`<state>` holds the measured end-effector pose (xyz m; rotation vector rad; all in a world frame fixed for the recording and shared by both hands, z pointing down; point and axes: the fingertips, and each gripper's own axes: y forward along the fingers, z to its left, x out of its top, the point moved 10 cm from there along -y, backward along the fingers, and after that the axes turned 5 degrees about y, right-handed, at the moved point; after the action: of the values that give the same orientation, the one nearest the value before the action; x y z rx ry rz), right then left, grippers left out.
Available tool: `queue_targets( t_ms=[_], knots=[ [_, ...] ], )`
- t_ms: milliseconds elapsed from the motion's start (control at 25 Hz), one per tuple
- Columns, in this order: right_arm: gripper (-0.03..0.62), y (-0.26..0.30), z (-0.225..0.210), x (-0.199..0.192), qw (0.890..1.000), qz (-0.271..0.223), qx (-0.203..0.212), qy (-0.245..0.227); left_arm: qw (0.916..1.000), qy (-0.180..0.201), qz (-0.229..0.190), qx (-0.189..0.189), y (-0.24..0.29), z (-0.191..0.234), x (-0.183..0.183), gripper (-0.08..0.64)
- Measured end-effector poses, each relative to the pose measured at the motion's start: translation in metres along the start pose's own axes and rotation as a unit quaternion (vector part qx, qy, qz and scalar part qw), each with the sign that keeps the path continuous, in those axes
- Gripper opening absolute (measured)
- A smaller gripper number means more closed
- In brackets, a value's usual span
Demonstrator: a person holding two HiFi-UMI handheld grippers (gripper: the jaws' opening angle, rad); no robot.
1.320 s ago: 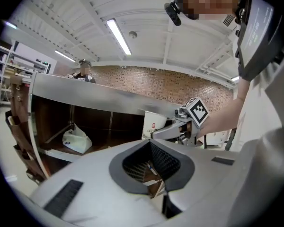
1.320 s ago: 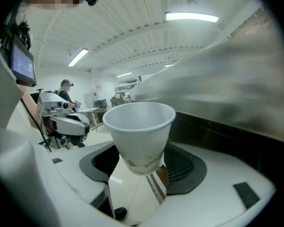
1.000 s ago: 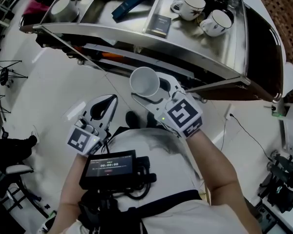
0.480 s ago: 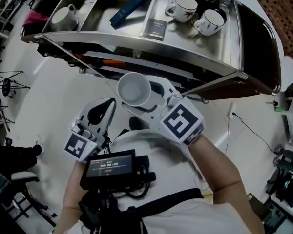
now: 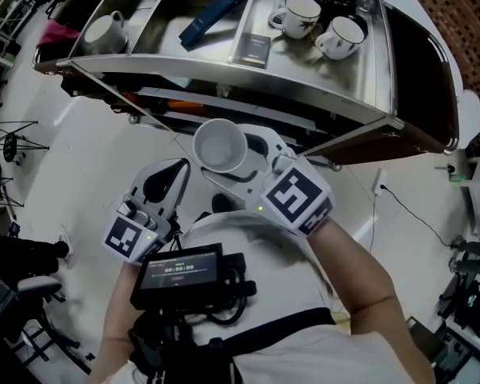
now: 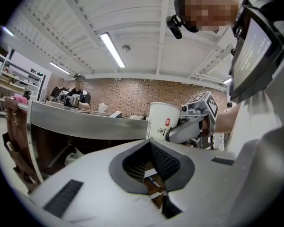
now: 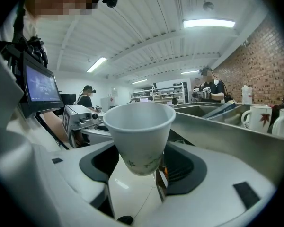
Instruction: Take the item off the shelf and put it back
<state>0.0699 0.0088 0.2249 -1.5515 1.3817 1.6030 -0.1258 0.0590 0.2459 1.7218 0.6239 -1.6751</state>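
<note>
Paper cup (image 5: pixel 220 145) noted at centre of the head view, held in the air just below the front edge of the metal shelf (image 5: pixel 328 78), clear of it. Cup is white, tapered toward the base, mouth up, upright, inside bare and white. Faint greenish print is seen low on the wall in the right gripper view; a small red mark and dark characters are seen on its side in the left gripper view.

Right gripper (image 5: pixel 230 157) is clamped on the cup's lower half, one pad on each side.

Left gripper (image 5: pixel 180 166), lower left of centre, is seen with jaws together and nothing between them.

Two white mugs (image 5: pixel 298 14) are noted on the shelf at upper right, well apart from the cup.
</note>
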Motion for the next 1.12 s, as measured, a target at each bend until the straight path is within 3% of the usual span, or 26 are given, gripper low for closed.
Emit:
queue_targets(
  t_ms=[760,1120],
  knots=[
    [0.284,-0.0049,0.0034,-0.0022,1.000,-0.005,0.001,0.003,1.0000,-0.002,0.001,-0.002,0.0002,-0.0061,-0.0016,0.011],
    [0.284,-0.0024,0.0013,-0.0021,1.000,-0.005,0.003,0.004,0.9993,-0.008,-0.031,-0.015,0.0000,-0.0052,0.0013,0.011]
  ],
)
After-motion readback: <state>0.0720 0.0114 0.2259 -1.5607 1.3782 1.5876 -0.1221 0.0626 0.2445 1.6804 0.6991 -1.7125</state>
